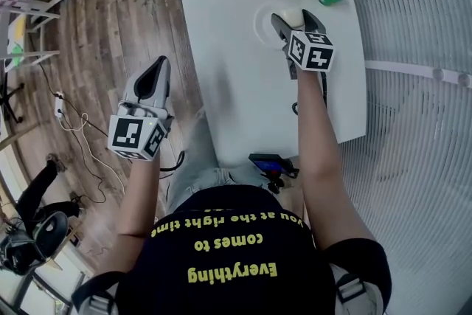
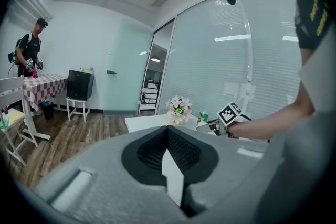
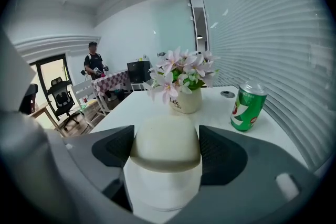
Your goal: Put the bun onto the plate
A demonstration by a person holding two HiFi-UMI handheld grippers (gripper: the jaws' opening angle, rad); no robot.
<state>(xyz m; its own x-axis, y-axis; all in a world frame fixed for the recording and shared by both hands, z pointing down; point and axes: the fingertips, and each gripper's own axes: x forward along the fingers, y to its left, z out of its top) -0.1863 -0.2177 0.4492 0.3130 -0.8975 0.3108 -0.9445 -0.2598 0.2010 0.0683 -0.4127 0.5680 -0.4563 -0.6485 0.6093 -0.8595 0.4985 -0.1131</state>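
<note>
The right tongs (image 1: 293,18) are closing on the bun (image 3: 165,140), their two dark pads pressing against its sides, and they are holding it directly over the white plate (image 1: 261,27). The bun's underside is casting a dark band on the plate, and I cannot tell whether it is resting there or hanging just above. To finish well, the person should be lowering the bun until it is sitting flat in the middle of the plate. Then they should be parting the tongs only slightly and lifting straight up, so the soft, round bun is not getting dragged or rolled toward the rim. The squeeze looks light, which suits bread that dents easily. The left tongs (image 1: 160,66) are hanging off to the side over the wooden floor (image 1: 110,26), pressed together and gripping nothing. The white counter (image 1: 236,92) is also carrying a pot of pink flowers (image 3: 184,97) and a green can (image 3: 247,107) just beyond the plate, both clear of the way down. Ribbed blinds are lining the wall on the right, and another person (image 3: 94,63) is standing far back by a checked tablecloth (image 3: 113,81).
</note>
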